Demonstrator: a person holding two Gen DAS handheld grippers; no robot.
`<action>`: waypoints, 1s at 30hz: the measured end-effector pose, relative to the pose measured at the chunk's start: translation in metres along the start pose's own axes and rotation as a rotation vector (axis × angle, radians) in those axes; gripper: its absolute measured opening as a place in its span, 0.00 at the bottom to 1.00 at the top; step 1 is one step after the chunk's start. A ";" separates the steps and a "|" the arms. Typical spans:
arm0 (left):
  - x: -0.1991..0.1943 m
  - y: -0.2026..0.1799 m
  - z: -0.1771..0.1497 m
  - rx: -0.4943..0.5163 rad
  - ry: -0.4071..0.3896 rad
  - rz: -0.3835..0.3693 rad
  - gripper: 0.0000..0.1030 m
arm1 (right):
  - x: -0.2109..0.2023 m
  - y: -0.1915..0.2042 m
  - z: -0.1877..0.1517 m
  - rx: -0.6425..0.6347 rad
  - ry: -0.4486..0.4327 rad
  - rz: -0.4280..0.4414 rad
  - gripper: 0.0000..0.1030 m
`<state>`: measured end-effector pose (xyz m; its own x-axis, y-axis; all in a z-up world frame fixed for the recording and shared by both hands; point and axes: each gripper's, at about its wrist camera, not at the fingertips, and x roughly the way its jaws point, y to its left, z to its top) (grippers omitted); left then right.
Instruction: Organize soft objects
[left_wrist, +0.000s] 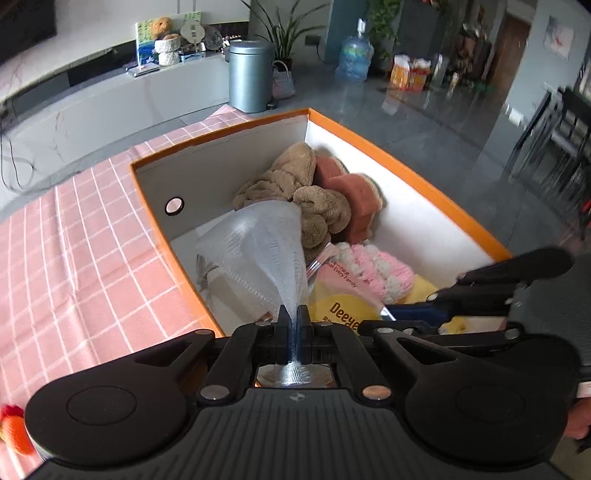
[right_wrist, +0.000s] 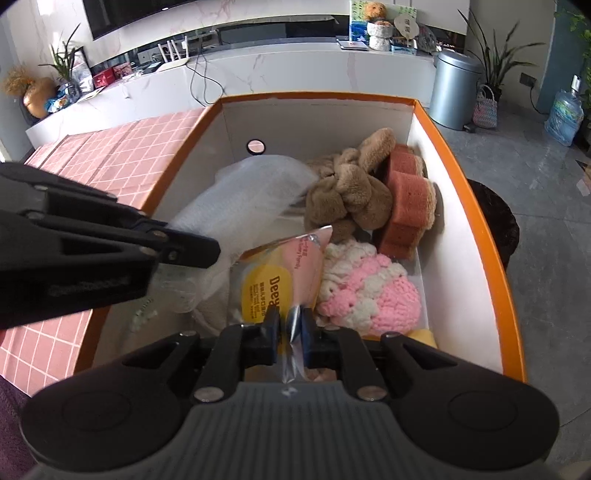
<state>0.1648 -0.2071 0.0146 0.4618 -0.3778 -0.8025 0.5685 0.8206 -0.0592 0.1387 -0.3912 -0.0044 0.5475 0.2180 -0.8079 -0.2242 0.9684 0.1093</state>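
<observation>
A pink checked cloth (left_wrist: 85, 236) covers the surface, and an orange-rimmed box (right_wrist: 476, 206) with white walls sits at its right edge, the grey floor (left_wrist: 424, 122) open beyond. A long white counter (right_wrist: 295, 70) runs along the far wall, a grey bin (left_wrist: 250, 75) and a water jug (left_wrist: 355, 59) standing near its right end.

Inside the box, a tan plush (right_wrist: 351, 192) and rust-coloured sponges (right_wrist: 406, 206) fill the far right corner, with a pink-and-white knit (right_wrist: 369, 291) nearer. The left tool (left_wrist: 294, 314) is clamped on a white mesh bag (left_wrist: 258, 251) lying along the box's left wall. The right tool (right_wrist: 290, 317) pinches the clear edge of a yellow-and-pink packet (right_wrist: 273, 280) between bag and knit.
</observation>
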 end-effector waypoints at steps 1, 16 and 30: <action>0.002 -0.002 0.001 0.018 0.006 0.014 0.02 | -0.003 0.000 0.001 -0.003 -0.008 0.002 0.10; 0.024 -0.013 0.010 0.182 0.068 0.122 0.24 | -0.011 -0.005 0.005 -0.049 -0.062 -0.073 0.29; -0.006 0.001 0.011 0.041 -0.024 0.047 0.64 | -0.025 -0.013 0.004 -0.013 -0.102 -0.118 0.43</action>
<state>0.1698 -0.2090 0.0256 0.5045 -0.3501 -0.7892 0.5730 0.8196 0.0027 0.1307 -0.4085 0.0164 0.6500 0.1144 -0.7513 -0.1637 0.9865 0.0086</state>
